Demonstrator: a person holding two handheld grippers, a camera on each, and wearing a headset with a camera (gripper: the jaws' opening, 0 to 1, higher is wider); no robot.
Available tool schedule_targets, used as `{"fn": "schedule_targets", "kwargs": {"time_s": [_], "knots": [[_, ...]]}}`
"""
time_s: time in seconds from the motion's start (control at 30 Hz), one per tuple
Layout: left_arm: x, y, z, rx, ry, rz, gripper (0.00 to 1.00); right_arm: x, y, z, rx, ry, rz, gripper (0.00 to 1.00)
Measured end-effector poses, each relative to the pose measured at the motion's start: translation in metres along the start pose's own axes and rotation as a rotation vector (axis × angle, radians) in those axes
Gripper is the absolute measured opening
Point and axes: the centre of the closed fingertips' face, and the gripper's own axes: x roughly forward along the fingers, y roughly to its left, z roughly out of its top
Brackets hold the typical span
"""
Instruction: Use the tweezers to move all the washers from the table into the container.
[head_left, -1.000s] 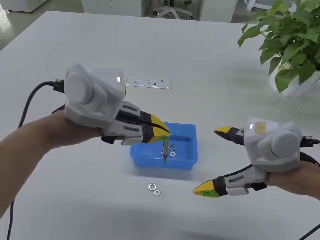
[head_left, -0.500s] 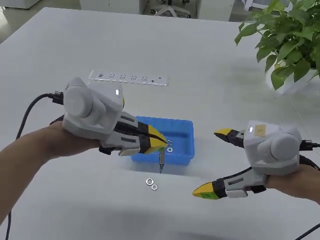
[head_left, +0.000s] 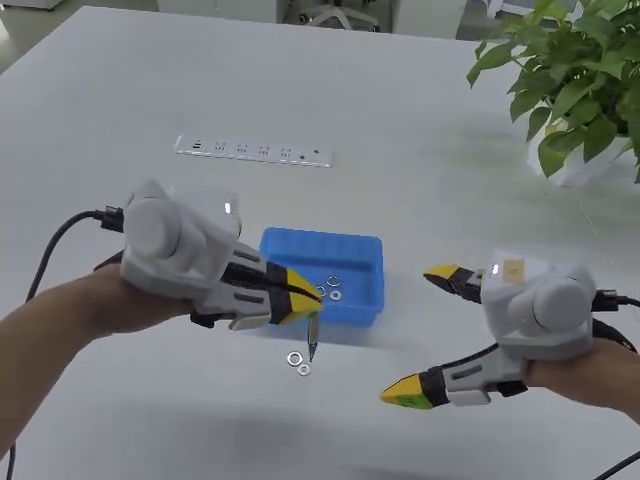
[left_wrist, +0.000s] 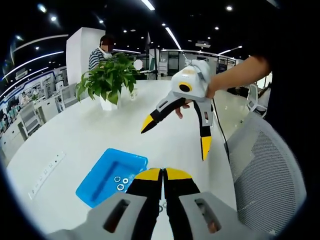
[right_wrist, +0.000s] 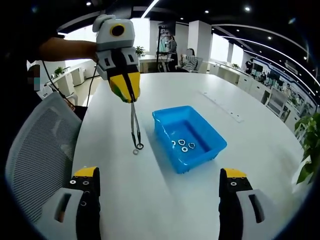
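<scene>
White table (head_left: 430, 110), potted plant (head_left: 572, 70) — office, strip lights (left_wrist: 172, 37) overhead.

Head view overhead; gripper views face oppositely, sharing the container (head_left: 312, 250).

A broad white table (head_left: 450, 180) carries everything here. Near its middle sits a blue container (head_left: 352, 311), shallow and rectangular. Just beside its near wall, two small metal washers (head_left: 294, 358) lie on the bare top, close together, perhaps touching. Farther back, well apart from the container, a long white power strip (head_left: 252, 151) lies flat. Off to the right stands a leafy potted plant (head_left: 585, 168) in a white pot.
</scene>
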Motion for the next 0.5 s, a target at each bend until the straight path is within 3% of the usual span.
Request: {"fn": "schedule_targets", "kwargs": {"time_s": [0.5], "knots": [[0.003,0.001,-0.013,0.011,0.028,-0.015,0.05,0.003,0.005,-0.007,0.021,0.009,0.009,0.99]]}}
